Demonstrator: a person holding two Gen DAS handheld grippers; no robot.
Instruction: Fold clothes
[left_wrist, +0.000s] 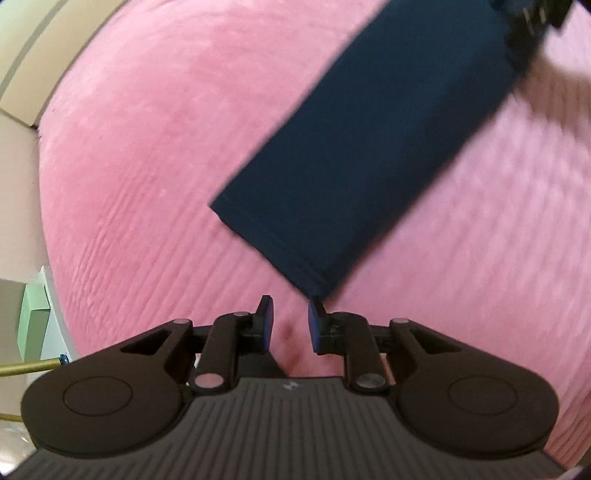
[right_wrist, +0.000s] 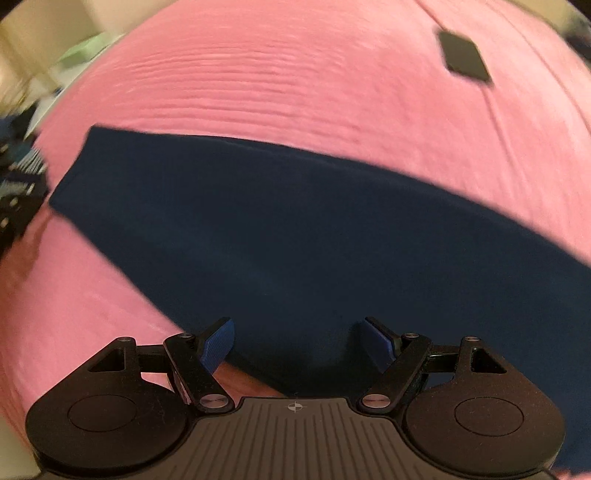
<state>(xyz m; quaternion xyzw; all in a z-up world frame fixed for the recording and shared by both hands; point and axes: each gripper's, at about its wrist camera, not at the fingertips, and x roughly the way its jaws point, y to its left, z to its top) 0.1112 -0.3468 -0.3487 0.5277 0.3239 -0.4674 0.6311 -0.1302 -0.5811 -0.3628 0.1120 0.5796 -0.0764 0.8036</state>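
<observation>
left gripper (left_wrist: 290, 319) jaws spread, right gripper (right_wrist: 297, 341) jaws spread, navy garment (right_wrist: 295, 236), pink cover (left_wrist: 147, 166)

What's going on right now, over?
Left gripper open, empty. Right gripper open over navy cloth, folded long on pink blanket. Small dark square lying clear.

Black claw (left_wrist: 290, 321), blue fingertips (left_wrist: 266, 325)

Pink bed (left_wrist: 147, 155), navy garment (left_wrist: 369, 158), dark patch (right_wrist: 465, 59)
</observation>
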